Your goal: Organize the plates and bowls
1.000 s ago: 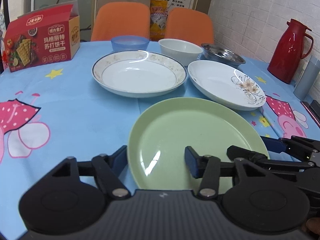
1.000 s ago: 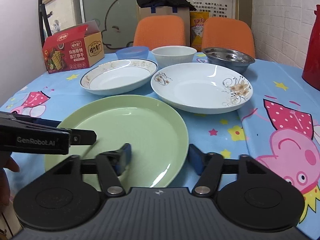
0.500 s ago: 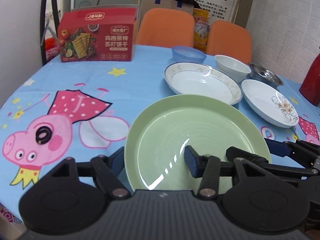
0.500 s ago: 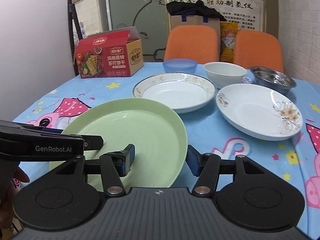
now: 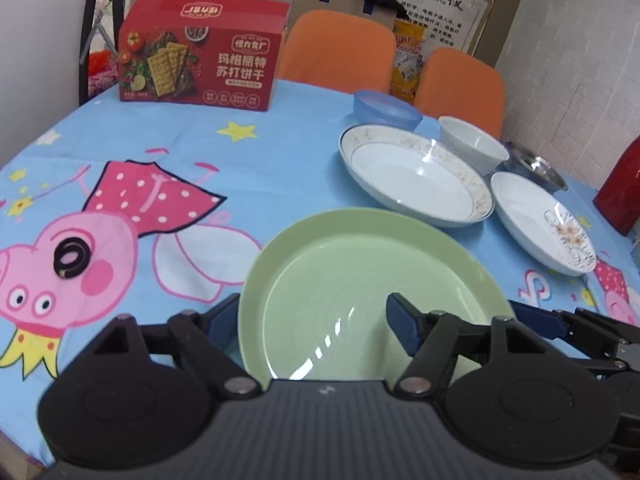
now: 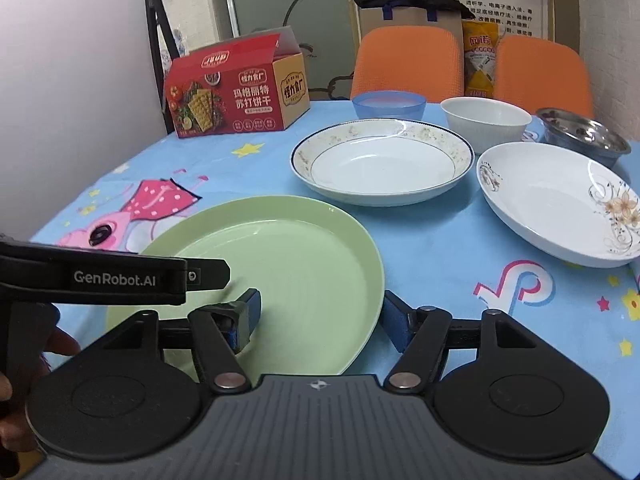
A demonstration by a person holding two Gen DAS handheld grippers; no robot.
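A pale green plate (image 5: 360,280) is held between both grippers, just above the blue tablecloth. My left gripper (image 5: 312,320) is shut on its left rim. My right gripper (image 6: 320,316) is shut on its right rim (image 6: 360,280). Behind it lie a gold-rimmed white plate (image 5: 416,178) (image 6: 384,160) and a flower-patterned white plate (image 5: 540,220) (image 6: 560,200). Further back stand a blue bowl (image 6: 388,104), a white bowl (image 6: 486,118) and a steel bowl (image 6: 584,136).
A red cracker box (image 5: 200,68) stands at the back left. A red thermos (image 5: 620,188) stands at the right edge. Two orange chairs (image 6: 408,64) are behind the table. A black hair tie (image 5: 72,260) lies on the cloth at the left.
Both grippers have carried the green plate to the left, away from the white plates and toward the pink pig print. Both grips stayed the same.
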